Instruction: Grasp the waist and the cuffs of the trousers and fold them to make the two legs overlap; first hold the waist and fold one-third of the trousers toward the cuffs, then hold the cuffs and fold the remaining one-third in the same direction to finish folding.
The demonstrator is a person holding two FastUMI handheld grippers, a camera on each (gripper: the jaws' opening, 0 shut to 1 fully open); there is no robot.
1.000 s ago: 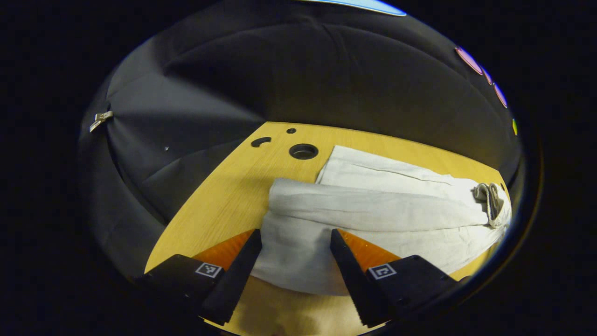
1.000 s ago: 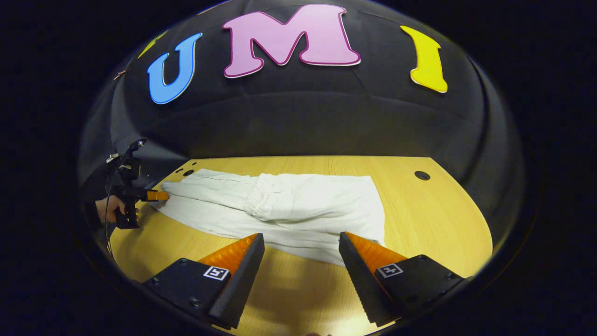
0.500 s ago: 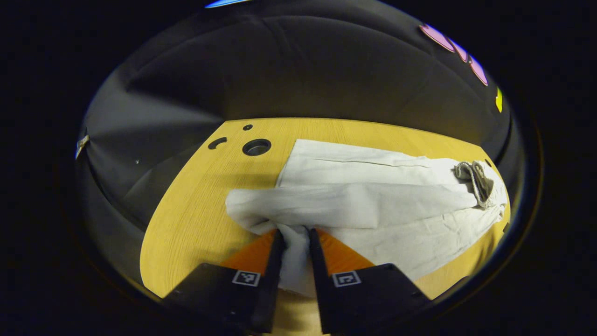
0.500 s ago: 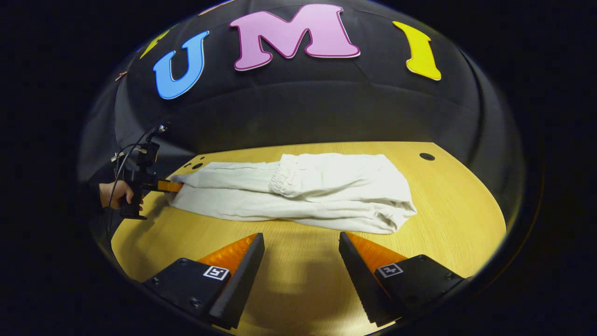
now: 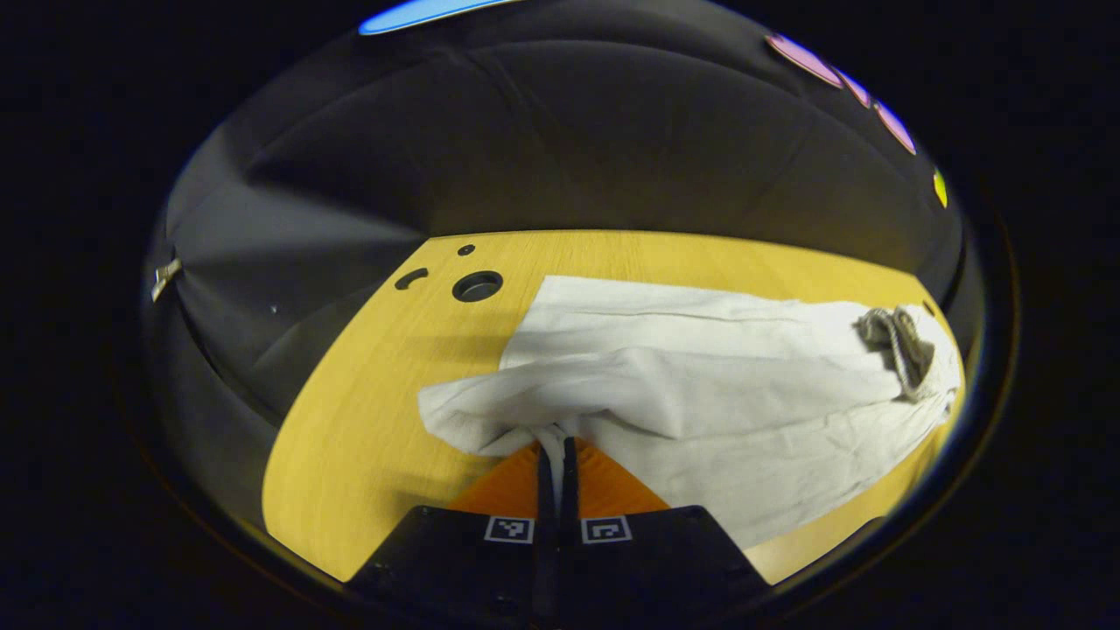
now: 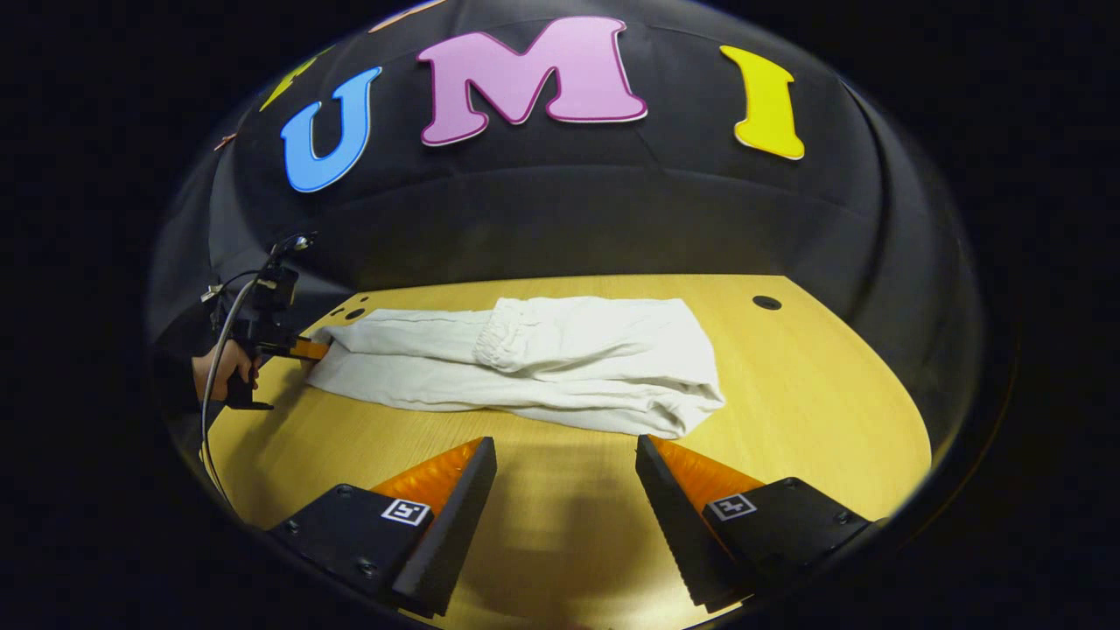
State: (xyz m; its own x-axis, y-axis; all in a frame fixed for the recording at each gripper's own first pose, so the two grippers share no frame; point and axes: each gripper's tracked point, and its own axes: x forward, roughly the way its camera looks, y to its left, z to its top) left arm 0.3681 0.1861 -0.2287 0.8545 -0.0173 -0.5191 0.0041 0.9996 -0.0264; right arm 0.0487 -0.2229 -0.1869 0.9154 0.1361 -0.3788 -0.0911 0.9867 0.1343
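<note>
White trousers [image 6: 542, 367] lie along the wooden table [image 6: 814, 394], the waist folded over onto the legs, its elastic band [image 6: 494, 331] near the middle. My left gripper [image 5: 556, 451] is shut on the cuff end of the trousers [image 5: 700, 394], pinching the cloth between both fingers; the gathered waistband [image 5: 897, 341] shows far right. The right gripper view shows that same left gripper [image 6: 302, 350] at the cuffs, held by a hand [image 6: 219, 367]. My right gripper [image 6: 564, 455] hangs open above the table, in front of the trousers and apart from them.
Round holes [image 5: 477, 286] pierce the table's far left corner beside the cuffs. Another small hole [image 6: 766, 303] lies at the far right. Black cloth walls close in behind the table. Bare wood [image 6: 560, 525] spreads below my right gripper.
My left gripper went from open around the cuffs to shut on them and lifted the cloth slightly. The right gripper drew back from the folded trousers, staying open.
</note>
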